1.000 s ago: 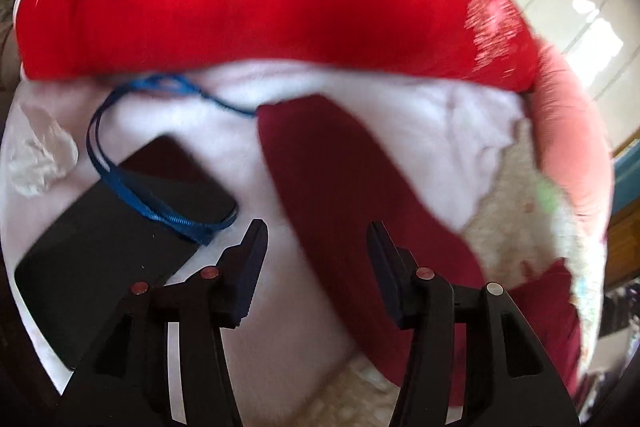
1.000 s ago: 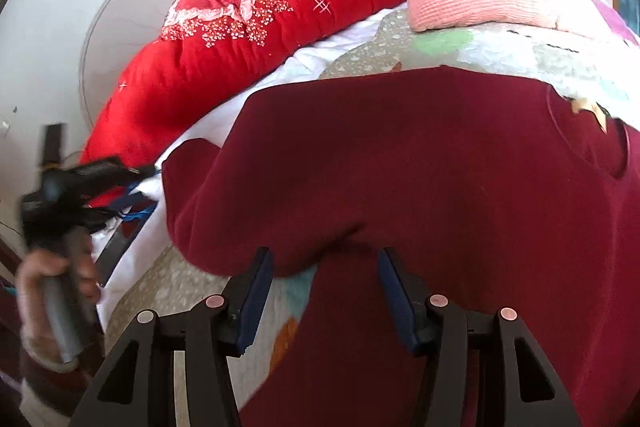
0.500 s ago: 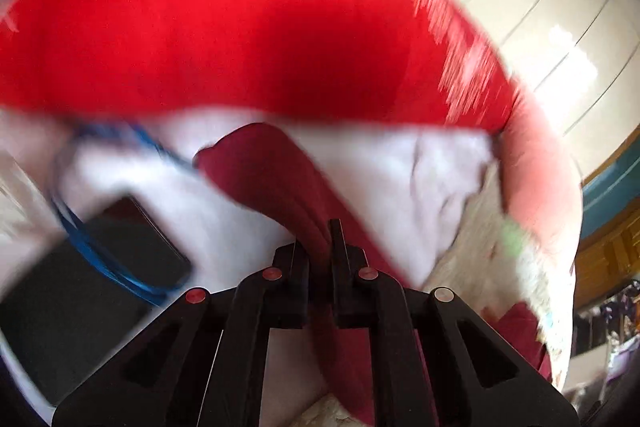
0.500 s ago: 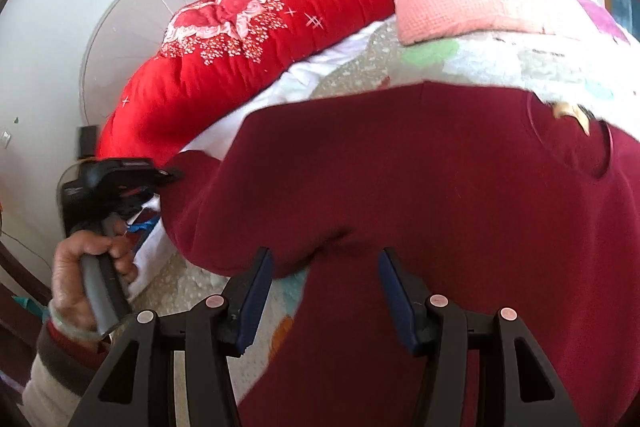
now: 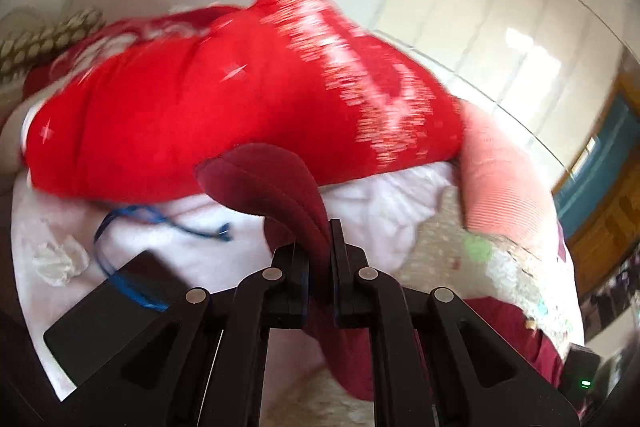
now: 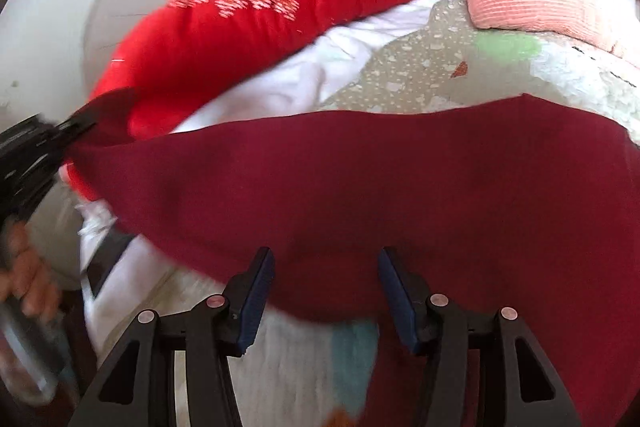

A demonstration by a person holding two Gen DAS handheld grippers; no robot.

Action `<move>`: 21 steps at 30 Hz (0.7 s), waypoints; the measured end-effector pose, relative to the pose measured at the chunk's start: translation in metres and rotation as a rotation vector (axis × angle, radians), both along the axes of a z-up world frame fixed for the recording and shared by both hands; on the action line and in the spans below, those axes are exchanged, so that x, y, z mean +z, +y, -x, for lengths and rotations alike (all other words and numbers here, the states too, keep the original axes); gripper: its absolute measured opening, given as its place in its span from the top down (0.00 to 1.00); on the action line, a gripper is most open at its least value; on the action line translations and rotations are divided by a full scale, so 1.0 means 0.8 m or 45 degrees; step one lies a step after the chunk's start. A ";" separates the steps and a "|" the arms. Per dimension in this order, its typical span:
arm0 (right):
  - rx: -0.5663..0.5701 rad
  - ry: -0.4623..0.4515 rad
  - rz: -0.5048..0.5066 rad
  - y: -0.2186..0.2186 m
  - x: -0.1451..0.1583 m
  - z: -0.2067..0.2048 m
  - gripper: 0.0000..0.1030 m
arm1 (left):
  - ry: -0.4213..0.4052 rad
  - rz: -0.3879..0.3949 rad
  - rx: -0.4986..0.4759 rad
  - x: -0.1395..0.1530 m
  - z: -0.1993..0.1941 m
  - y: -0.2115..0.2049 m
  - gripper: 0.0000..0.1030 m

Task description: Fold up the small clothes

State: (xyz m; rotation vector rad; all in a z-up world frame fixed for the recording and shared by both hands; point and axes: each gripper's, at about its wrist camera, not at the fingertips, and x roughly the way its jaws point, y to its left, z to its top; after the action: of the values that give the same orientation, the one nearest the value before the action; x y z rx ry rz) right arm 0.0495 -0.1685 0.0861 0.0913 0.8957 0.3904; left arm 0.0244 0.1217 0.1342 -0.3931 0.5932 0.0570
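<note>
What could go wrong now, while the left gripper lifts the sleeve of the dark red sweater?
1. The left gripper pinches only the sleeve near its end; the fabric may slip out if pulled harder.
2. The right gripper is open and holds nothing, so the sweater may drag across the bed instead of folding.
3. The blue cord and black phone lie close by; the sleeve could snag the cord.

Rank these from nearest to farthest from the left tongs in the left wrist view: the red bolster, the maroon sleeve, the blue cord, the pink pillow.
1. Maroon sleeve, clamped in the left tongs.
2. Blue cord, just left, lying on the white sheet.
3. Red bolster, behind, across the bed's far edge.
4. Pink pillow, far right; close to the bolster's range, so this last ordering is loose.
</note>
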 end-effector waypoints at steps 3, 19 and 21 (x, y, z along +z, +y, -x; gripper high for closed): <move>-0.093 -0.084 -0.047 -0.065 0.021 0.051 0.49 | -0.054 -0.065 -0.141 0.022 0.005 -0.063 0.94; -0.786 -0.095 -0.208 -0.356 0.041 0.200 0.46 | 0.375 -0.082 -0.970 -0.112 0.023 -0.427 0.81; -0.779 -0.105 -0.222 -0.357 0.045 0.199 0.42 | 0.363 -0.055 -0.989 -0.095 0.029 -0.409 0.71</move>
State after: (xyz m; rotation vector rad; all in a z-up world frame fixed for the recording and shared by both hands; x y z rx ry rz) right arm -0.1097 -0.4538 0.1221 0.4931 0.7083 -0.1001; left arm 0.0015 -0.2058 0.0584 -0.0913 0.9915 -0.6263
